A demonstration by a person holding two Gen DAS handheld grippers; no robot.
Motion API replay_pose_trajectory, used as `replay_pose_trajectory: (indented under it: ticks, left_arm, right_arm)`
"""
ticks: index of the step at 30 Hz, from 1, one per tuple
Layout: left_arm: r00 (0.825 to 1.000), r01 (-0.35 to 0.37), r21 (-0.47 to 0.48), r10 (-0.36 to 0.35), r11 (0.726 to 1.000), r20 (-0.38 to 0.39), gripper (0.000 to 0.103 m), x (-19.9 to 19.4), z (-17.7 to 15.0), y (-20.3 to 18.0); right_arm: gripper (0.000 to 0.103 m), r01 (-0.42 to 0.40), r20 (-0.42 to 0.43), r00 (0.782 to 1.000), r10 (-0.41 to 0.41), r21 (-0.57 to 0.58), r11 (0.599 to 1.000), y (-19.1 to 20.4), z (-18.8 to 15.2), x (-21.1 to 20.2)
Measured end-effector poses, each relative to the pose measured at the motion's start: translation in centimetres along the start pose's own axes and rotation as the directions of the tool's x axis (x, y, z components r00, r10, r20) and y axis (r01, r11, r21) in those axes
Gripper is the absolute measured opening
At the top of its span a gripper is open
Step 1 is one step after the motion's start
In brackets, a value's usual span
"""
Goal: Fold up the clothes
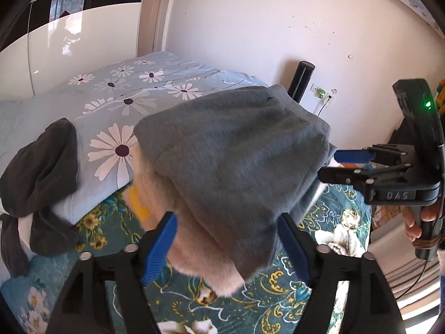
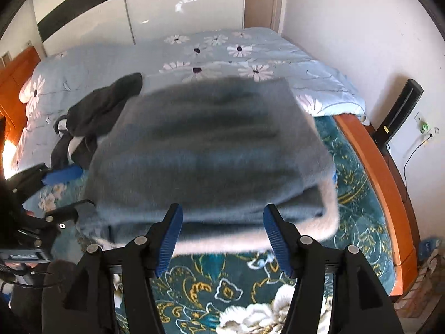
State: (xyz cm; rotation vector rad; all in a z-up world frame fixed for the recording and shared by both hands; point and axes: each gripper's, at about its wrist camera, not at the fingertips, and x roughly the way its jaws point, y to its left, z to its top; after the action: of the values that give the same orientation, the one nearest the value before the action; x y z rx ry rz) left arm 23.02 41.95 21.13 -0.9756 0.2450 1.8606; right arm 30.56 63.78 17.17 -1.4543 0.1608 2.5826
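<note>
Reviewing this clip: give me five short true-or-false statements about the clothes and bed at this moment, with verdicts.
1. The grey garment is folded into a compact bundle. True.
2. It lies on a plain white sheet. False: beneath it is a teal floral blanket.
3. A dark garment lies crumpled on the bed to one side of it. True.
4. The quilt with daisies is red. False: it is light blue.
5. The left gripper is clamped shut on the dark garment. False: its jaws stand apart at the grey garment's near edge.
</note>
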Motion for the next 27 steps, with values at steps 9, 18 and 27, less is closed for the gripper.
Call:
replay_pose_trajectory:
  ticks: [9, 18, 27]
  left_arm:
    - [0.998, 0.02, -0.028, -0.018, 0.999, 0.055, 0.103, -0.5, -2.1, 0.4]
    - [0.996, 0.007, -0.088, 0.001, 0.996, 0.091, 0.103, -0.8, -2.9, 1.2]
    - [0.992, -0.086, -0.031, 0.089, 0.996, 0.085, 0.103, -0.3, -3.7, 0.4]
  right_arm:
    - [0.07, 0.009, -0.008, 1.0, -0.009, 0.018, 1.0, 0.3, -1.7, 1.4]
    - [0.085, 0.021, -0.007, 1.0, -0.021, -0.001, 1.0, 1.3, -1.6, 2.4]
    - [0.093, 0.028, -0.015, 0.999, -0.028, -0.002, 1.0, 1.7, -1.7, 3.2]
